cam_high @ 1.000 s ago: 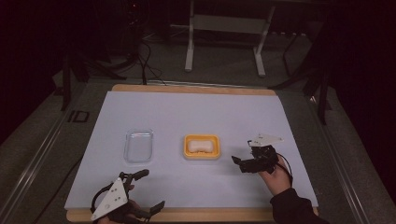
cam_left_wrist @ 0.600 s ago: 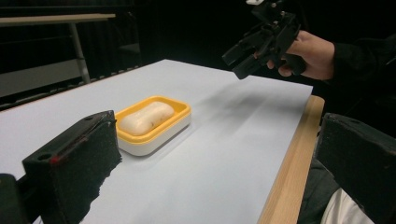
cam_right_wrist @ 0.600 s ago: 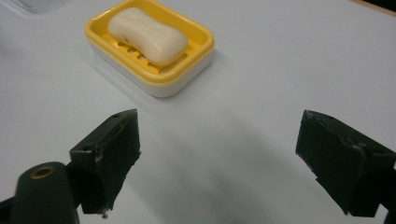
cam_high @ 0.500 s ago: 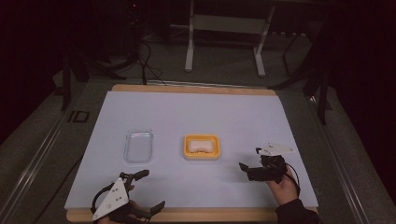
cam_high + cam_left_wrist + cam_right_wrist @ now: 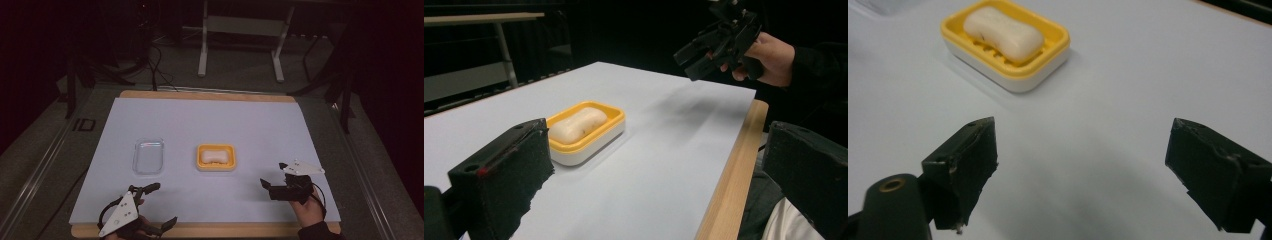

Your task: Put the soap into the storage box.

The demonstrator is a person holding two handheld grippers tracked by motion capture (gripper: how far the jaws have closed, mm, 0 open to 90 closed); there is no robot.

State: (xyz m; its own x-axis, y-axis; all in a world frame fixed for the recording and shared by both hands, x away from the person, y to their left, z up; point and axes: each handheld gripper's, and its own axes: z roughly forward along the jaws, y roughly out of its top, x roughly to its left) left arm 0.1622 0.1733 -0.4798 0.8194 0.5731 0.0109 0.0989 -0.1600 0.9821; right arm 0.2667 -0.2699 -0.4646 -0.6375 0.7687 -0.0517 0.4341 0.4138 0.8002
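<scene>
A yellow soap dish (image 5: 201, 159) sits mid-table with a pale bar of soap (image 5: 216, 156) lying in it. To its left lies a clear plastic lid (image 5: 148, 155). My left gripper (image 5: 164, 203) hovers open at the near left edge, empty. My right gripper (image 5: 273, 174) is open and empty to the right of the dish. In the left gripper view the dish (image 5: 616, 117) and soap (image 5: 576, 124) lie ahead between the wide jaws of the left gripper (image 5: 656, 170). The right gripper (image 5: 1093, 170) points at the dish (image 5: 1058, 44) and soap (image 5: 1003, 29), well short of them.
A white sheet (image 5: 210, 120) covers the wooden table, whose edge (image 5: 734, 165) runs along my side. In the left gripper view, the other hand holds the right gripper (image 5: 719, 42) above the sheet. Dark floor, cables and a metal stand lie beyond the far edge.
My right gripper has drawn back a little toward the near edge and to the right, away from the soap dish. The left gripper has stayed put.
</scene>
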